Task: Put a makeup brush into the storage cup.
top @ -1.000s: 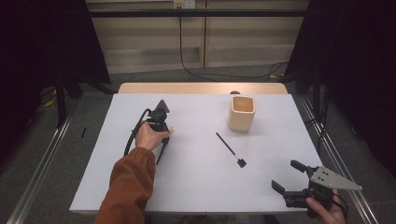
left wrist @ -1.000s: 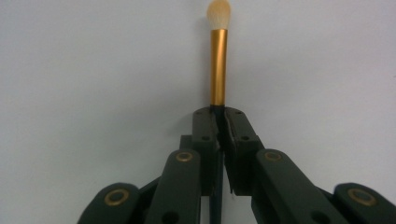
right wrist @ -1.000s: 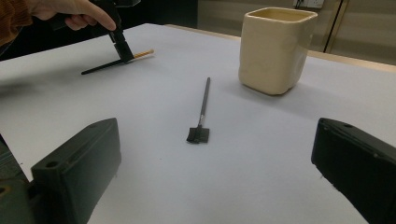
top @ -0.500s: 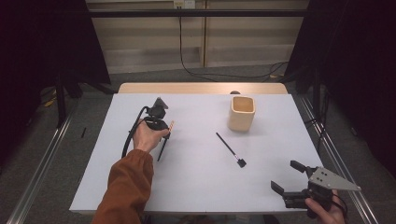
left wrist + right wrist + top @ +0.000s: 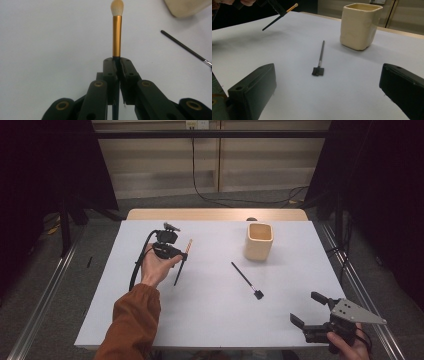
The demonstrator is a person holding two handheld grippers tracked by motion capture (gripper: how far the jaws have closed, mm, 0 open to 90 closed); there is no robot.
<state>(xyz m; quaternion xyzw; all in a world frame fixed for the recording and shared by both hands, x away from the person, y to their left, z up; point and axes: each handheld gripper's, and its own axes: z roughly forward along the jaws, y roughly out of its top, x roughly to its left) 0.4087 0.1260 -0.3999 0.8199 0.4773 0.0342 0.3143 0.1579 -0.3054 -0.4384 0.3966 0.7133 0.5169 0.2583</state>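
My left gripper is shut on a makeup brush with a gold ferrule and a black handle, and holds it slightly above the white table. In the left gripper view the pads clamp the handle just below the ferrule, and the pale bristle tip points away. In the right gripper view the same brush hangs in the air at the top left. My right gripper rests open at the near right corner, with nothing between its fingers.
A cream square cup stands upright at the far right of the table. A thin black brush with a flat head lies between the cup and my right gripper. A black cable loops from the left gripper.
The left hand has risen a little with the gold brush in its jaws, so the brush now hangs above the table. The right gripper has not moved.
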